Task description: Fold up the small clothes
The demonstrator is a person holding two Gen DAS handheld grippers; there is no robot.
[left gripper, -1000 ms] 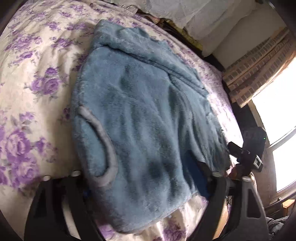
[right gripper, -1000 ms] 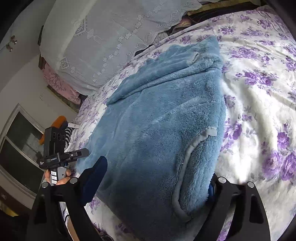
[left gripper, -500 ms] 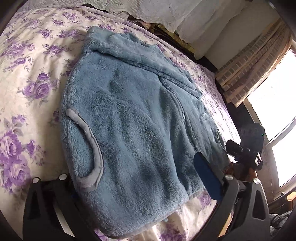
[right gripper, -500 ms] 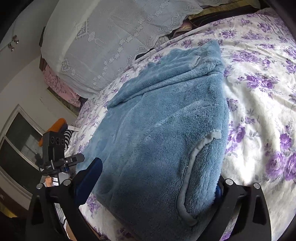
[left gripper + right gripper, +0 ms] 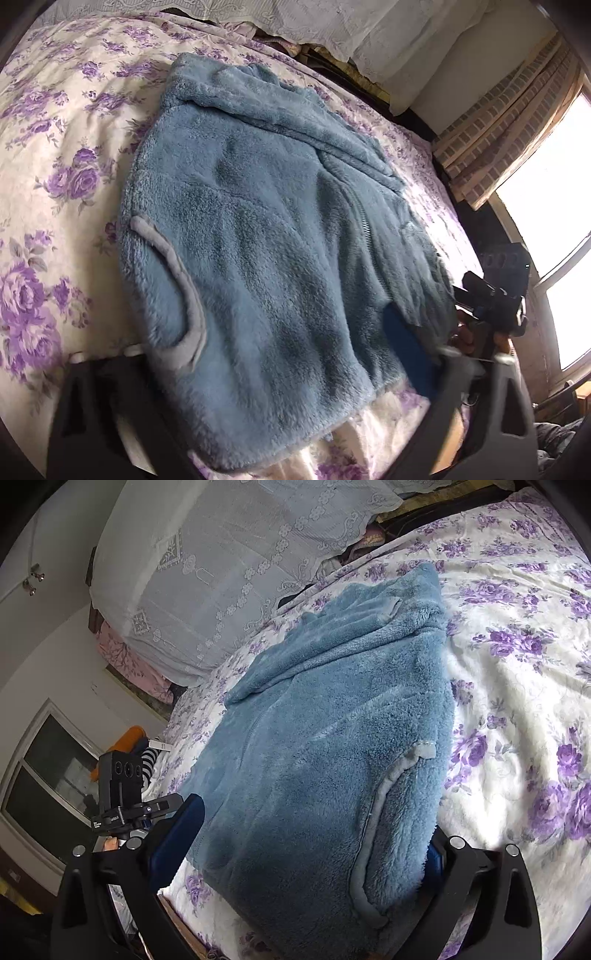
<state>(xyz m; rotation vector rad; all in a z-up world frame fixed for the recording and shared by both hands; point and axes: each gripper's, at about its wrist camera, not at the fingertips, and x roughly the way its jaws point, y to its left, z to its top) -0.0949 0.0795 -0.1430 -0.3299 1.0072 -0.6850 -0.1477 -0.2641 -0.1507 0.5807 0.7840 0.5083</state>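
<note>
A fluffy blue fleece zip-up jacket (image 5: pixel 266 251) lies spread flat on the bed, over a cream bedspread printed with purple roses (image 5: pixel 48 155), its collar toward twelve o'clock and its hem at six o'clock, nearest both cameras. A grey-trimmed pocket opening (image 5: pixel 177 295) sits at about eight o'clock in the left wrist view.

The left tongs (image 5: pixel 280 373) stand wide, one black finger on either side of the hem, with fleece between them but nothing pinched. The right tongs (image 5: pixel 306 853) also stand wide, straddling the hem corner that carries the grey trim (image 5: pixel 373 834); their blue pad (image 5: pixel 177 834) is clear of the cloth at eight o'clock.

By my reading, the step in hand is taking hold of the hem at two places, ahead of a fold. The next move calls for both tongs to close on the thick pile at the hem, catching every layer, then lift together and carry the hem toward twelve o'clock, keeping it level so the fold lands square.
</note>
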